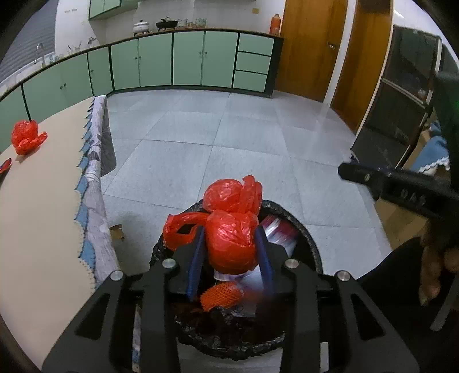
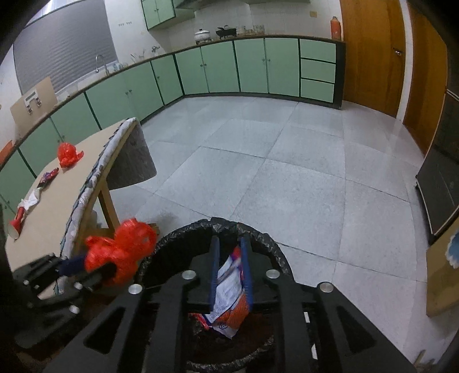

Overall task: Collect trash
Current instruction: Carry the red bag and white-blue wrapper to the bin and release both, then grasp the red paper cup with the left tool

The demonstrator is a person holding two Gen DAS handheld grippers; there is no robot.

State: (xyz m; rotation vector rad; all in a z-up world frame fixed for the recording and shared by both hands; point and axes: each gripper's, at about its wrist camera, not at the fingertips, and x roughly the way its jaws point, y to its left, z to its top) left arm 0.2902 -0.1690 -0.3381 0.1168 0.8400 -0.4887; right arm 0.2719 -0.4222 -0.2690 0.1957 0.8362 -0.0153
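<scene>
While both loads are held over the lined bin (image 2: 275, 252) | left gripper (image 1: 231, 244): jaws part-open around red bag (image 1: 231, 241), contact unclear; right gripper (image 2: 231, 272): narrowly parted, wrapper (image 2: 229, 289) between | left: table-edge bag (image 1: 25, 136); paper cup (image 2: 15, 226) and wrappers shown only in right view

Grey tiled floor (image 2: 287, 178). Green cabinets (image 2: 252, 69) along the far wall, with a white pot (image 2: 202, 35), a black pan (image 2: 226, 31) and an orange flask (image 2: 335, 27) on top. Wooden door (image 2: 373, 54) at right. Sink tap (image 2: 100, 61) at left.
</scene>
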